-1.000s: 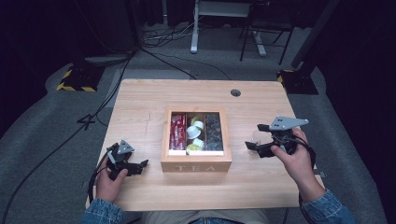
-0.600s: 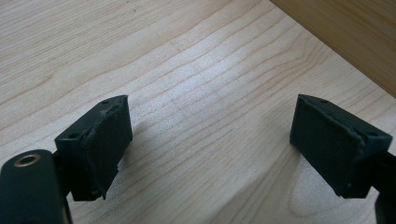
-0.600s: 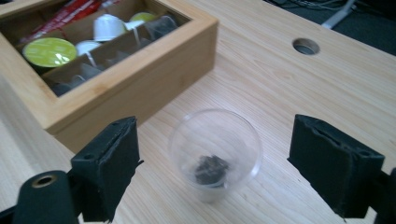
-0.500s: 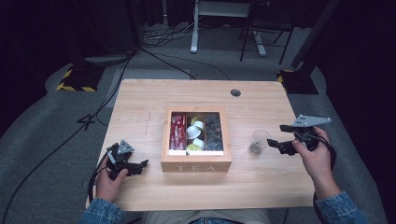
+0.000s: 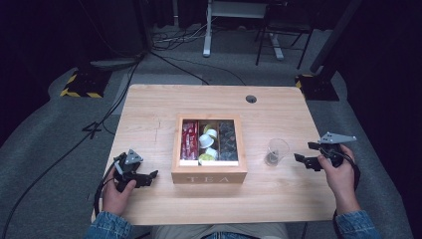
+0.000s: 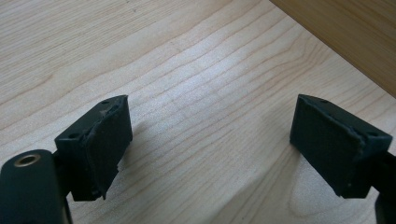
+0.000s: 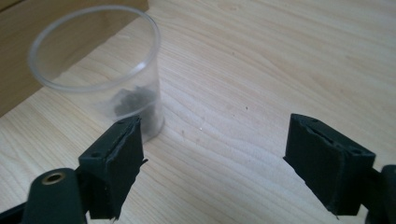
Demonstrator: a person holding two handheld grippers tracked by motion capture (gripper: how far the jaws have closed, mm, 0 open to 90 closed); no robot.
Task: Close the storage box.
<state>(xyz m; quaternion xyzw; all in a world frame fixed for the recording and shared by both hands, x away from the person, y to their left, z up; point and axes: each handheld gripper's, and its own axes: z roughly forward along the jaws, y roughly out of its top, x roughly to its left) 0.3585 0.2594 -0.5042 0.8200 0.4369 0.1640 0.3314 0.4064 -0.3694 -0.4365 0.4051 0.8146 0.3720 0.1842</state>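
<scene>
Grey carpet (image 5: 45, 149) with cables (image 5: 164, 45), dim room.

Cup (image 5: 276, 152) right of tea box (image 5: 209, 173)

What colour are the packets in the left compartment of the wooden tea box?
The packets are red, clearest in the high view.

My high camera looks forward and down over the whole table (image 5: 149, 107). My 2 gripper cameras skim its wood closely; the right shares the clear cup (image 7: 100, 74) at 3 o'clock.
</scene>
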